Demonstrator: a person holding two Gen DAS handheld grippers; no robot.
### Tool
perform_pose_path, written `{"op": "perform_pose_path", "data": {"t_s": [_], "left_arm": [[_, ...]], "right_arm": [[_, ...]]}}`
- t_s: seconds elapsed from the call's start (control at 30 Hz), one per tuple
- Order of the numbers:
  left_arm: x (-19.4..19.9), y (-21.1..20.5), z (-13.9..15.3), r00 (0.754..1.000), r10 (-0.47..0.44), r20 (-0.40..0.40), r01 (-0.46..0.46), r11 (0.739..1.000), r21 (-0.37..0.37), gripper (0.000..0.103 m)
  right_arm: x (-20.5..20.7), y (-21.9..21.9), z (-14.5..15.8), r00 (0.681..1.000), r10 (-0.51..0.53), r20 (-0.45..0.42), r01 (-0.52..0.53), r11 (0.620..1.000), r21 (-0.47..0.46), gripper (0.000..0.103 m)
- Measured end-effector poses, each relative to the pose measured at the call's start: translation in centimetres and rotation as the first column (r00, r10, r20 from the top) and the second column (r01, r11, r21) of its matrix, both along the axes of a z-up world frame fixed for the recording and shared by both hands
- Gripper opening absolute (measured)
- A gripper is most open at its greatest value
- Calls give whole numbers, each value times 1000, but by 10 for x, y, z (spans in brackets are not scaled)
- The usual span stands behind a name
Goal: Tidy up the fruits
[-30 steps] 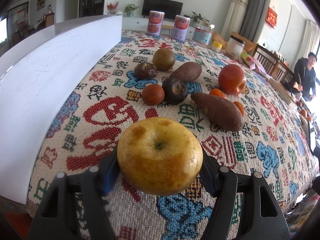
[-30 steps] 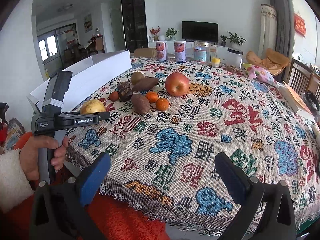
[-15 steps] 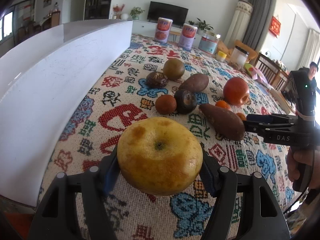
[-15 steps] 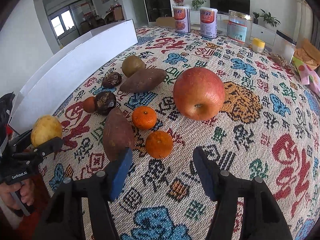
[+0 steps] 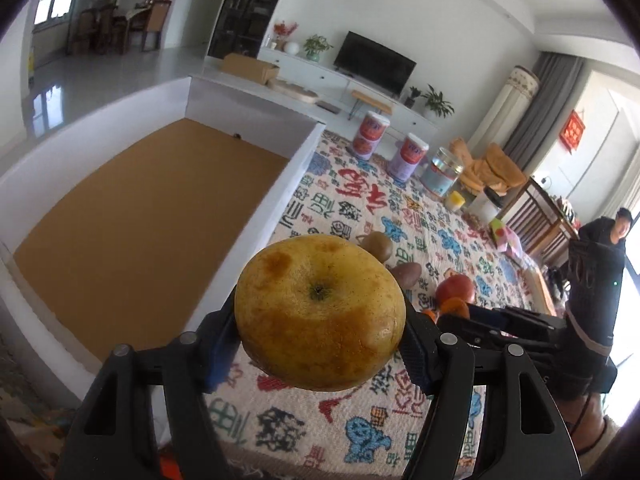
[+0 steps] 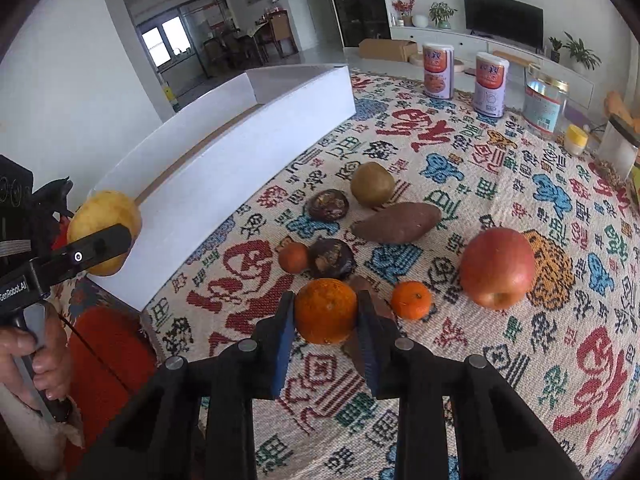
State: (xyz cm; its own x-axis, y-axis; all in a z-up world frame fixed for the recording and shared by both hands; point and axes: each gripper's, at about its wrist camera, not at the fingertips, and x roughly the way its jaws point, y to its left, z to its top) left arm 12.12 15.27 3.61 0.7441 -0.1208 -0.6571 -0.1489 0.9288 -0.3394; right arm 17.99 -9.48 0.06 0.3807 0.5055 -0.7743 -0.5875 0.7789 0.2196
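fruit first: the yellow apple (image 5: 320,312) is clamped between the pads of the left tool (image 5: 320,350). a second ago it hung low over the patterned cloth, with the box (image 5: 120,240) showing only its white outer wall. now it has risen and swung toward the box, so the brown floor of the box is visible inside the white walls, and nothing shows on that floor. in the right view the apple sits just beside the box's near corner, level with the rim or a little above it; i cannot tell whether it has crossed the wall yet.

the other change: the right tool (image 6: 326,320), wide apart and far from the fruit a second ago, then straddling a small orange, has now closed on that orange (image 6: 325,310). whether the orange has left the cloth is unclear.

near that orange lie a smaller orange (image 6: 412,300) just to its right, a red apple (image 6: 496,266) beyond that, two dark fruits (image 6: 332,258), a sweet potato (image 6: 396,222) and a green-brown fruit (image 6: 372,184) farther back, all on the surface (image 6: 520,380).

as i judge it, both hands are now loaded. the apple looks one short move from release over the box, and the orange should follow it. six pieces would remain on the cloth.
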Motion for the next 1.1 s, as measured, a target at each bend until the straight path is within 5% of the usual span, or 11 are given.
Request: {"op": "perform_pose_path", "data": {"t_s": [0.17, 0.3, 0.4, 0.47, 0.5, 0.57, 0.67, 0.8, 0.93, 1.1], "left_arm": [[23, 71, -26, 976, 167, -141, -150, 981, 126, 71], [27, 95, -61, 943, 220, -248, -177, 967, 185, 71], [18, 94, -57, 952, 231, -198, -184, 955, 232, 77], [12, 99, -51, 956, 240, -170, -208, 960, 189, 80], [9, 99, -46, 958, 246, -148, -219, 959, 179, 80], [9, 90, -36, 965, 239, -111, -218, 960, 175, 81], [4, 57, -21, 984, 170, -53, -160, 974, 158, 82], [-11, -15, -18, 1000, 2, -1, -1, 991, 136, 88], [-14, -90, -56, 987, -153, -54, 158, 980, 120, 88], [-6, -149, -115, 962, -218, -163, 245, 955, 167, 88]], "right_arm": [[-2, 117, 41, 985, 170, 11, -170, 975, 143, 30], [12, 198, 27, 975, 223, -26, -218, 969, 117, 30], [29, 229, 5, 977, 192, -94, -184, 979, 88, 34], [38, 231, 0, 979, 148, -136, -135, 985, 105, 52], [40, 224, 4, 982, 129, -136, -111, 985, 133, 67], [39, 202, 20, 989, 108, -103, -86, 977, 197, 81], [31, 159, 41, 997, 73, -13, -69, 977, 201, 82], [7, 75, 48, 992, -21, 123, 2, 988, 157, 98], [-19, -19, 13, 970, -177, 163, 169, 984, 63, 99], [-47, -104, -54, 936, -316, 153, 332, 939, -92, 99]]}}
